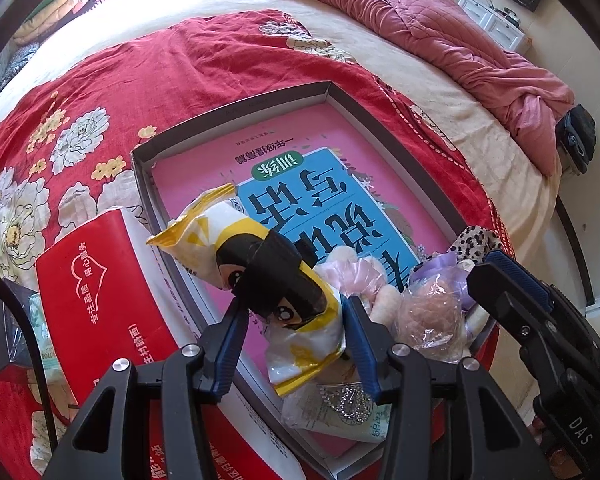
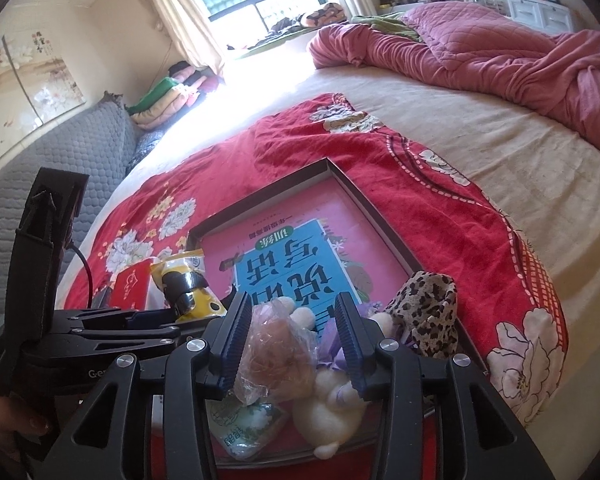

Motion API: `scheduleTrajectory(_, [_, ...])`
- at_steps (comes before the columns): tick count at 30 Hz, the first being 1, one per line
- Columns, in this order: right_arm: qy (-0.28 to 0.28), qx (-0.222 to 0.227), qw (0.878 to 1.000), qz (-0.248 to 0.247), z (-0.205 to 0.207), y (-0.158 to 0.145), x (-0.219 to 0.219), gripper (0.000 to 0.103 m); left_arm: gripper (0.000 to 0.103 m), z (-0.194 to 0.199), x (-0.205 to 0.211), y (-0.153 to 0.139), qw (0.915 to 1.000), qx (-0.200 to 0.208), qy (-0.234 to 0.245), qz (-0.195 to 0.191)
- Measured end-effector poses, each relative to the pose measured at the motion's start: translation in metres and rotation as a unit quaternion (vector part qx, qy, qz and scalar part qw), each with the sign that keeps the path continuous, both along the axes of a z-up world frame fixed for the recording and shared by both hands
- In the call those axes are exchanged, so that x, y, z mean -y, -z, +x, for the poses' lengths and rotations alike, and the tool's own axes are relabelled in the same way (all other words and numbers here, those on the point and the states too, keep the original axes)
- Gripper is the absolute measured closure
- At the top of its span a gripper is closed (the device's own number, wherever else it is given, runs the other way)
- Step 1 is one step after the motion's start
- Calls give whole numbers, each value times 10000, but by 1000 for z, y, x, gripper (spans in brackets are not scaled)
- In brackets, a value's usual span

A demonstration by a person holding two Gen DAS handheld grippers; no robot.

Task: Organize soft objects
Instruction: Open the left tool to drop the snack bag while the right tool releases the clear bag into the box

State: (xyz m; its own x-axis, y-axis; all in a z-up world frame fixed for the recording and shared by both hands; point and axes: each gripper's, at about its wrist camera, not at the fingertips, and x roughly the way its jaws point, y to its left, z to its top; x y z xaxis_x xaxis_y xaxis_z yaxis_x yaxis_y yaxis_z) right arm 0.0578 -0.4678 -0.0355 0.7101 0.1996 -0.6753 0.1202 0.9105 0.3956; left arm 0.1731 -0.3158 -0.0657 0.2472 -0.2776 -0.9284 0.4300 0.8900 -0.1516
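The left gripper [image 1: 296, 316] holds a yellow-and-white snack packet [image 1: 260, 276] between its pads, raised over the near end of a shallow grey box [image 1: 236, 106]. The right gripper [image 2: 296, 344] stands partly apart around a clear bag of rubber bands [image 2: 276, 356]; whether the pads press on it cannot be told. Beside that bag in the box lie a cream plush toy [image 2: 332, 404], a leopard-print cloth [image 2: 428, 312] and a tissue pack [image 2: 244, 428], over a pink and blue book [image 2: 284, 248]. The box sits on a red floral cloth [image 2: 420, 200] on the bed [image 2: 480, 136].
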Motion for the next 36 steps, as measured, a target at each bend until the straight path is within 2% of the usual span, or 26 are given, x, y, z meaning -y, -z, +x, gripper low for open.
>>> scheduleTrajectory(9, [76, 103, 9999, 14, -2, -7, 1, 58, 54, -5, -2, -2, 9999, 60, -8, -149])
scheduleTrajectory(15, [59, 144, 9999, -63, -3, -13, -2, 52, 54, -11, -9, -10, 9995, 164, -30, -253])
scheduleTrajectory(21, [99, 223, 9995, -196, -5, -21, -6, 47, 49, -16, -21, -20, 9989, 267, -112, -366])
scheduleTrajectory(29, [116, 242, 9989, -393, -8, -29, -11, 46, 43, -25, -29, -35, 9981, 484, -109, -364])
scheduleTrajectory(36, [119, 245, 9980, -577, -13, -36, -16, 39, 39, -36, -37, -52, 9967, 723, -115, -361])
